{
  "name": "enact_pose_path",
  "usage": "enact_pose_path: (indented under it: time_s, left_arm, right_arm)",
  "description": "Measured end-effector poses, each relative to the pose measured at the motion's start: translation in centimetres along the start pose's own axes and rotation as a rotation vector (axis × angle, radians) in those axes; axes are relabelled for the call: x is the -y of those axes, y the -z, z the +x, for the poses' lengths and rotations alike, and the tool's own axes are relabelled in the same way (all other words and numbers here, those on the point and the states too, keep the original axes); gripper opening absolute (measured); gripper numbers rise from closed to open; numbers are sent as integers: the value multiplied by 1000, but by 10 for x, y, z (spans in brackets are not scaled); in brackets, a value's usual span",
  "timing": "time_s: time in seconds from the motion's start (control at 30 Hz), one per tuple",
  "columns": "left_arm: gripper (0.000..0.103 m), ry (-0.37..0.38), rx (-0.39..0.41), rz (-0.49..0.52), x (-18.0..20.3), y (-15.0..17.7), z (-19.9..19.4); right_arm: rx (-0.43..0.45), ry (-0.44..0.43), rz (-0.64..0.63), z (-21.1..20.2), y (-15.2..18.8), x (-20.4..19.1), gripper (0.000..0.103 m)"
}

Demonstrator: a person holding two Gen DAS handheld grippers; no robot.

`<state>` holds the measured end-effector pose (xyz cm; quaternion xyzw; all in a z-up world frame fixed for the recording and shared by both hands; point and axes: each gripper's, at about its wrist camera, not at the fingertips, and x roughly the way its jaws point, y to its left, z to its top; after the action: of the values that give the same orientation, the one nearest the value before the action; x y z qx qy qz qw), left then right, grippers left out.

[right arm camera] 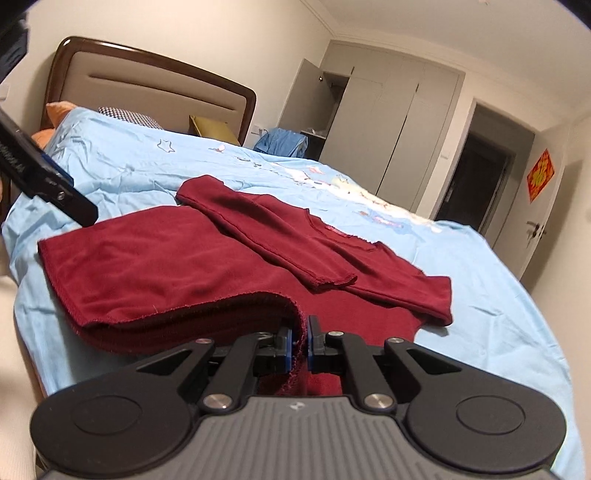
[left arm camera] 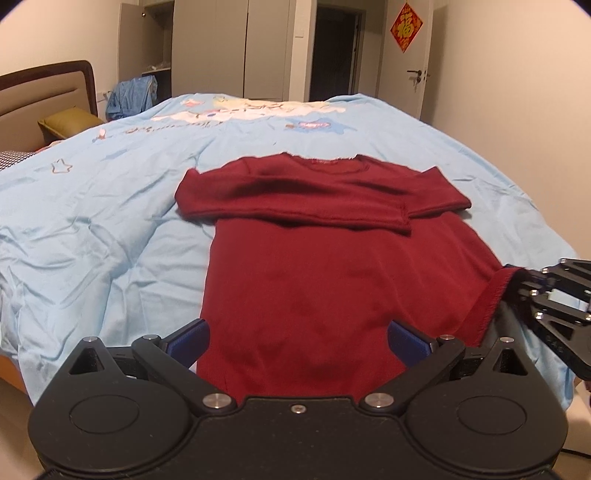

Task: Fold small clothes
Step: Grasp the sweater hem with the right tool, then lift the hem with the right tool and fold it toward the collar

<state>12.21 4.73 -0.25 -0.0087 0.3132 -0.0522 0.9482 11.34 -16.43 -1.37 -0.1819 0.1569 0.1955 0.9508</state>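
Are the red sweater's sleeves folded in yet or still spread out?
Folded in: both sleeves lie crossed over the red sweater's chest; its body is still spread flat.

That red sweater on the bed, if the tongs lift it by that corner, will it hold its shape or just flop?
Likely flop: the red sweater already curls where the right tongs pinch its hem. Its sleeves lie limply folded across the chest, so they may slide off. It probably drags on the blue sheet rather than gliding.

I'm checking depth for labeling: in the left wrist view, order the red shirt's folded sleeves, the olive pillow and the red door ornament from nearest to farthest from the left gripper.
From the left gripper:
1. Folded sleeves, straight ahead, mid-bed.
2. Olive pillow, far left, by the headboard.
3. Red door ornament, upper right.
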Motion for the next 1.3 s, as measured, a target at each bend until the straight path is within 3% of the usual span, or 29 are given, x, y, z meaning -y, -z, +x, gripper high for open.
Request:
enact_pose_path:
  time_s: [0.43, 0.67, 0.97, 1.3]
  left_arm:
    - [102, 60, 28, 47, 11, -12, 5]
    - [102, 145, 61, 190, 34, 4, 3]
    - [102, 116, 25, 283, 50, 25, 14]
    - [102, 87, -20, 253, 52, 29, 32]
  right_arm:
    - [-61, -68, 104, 38, -11, 17, 8]
    - [-120, -96, 184, 58, -15, 28, 8]
    - [-124, -100, 199, 60, -21, 36, 8]
    - [-126, -104, 206, 59, -24, 39, 8]
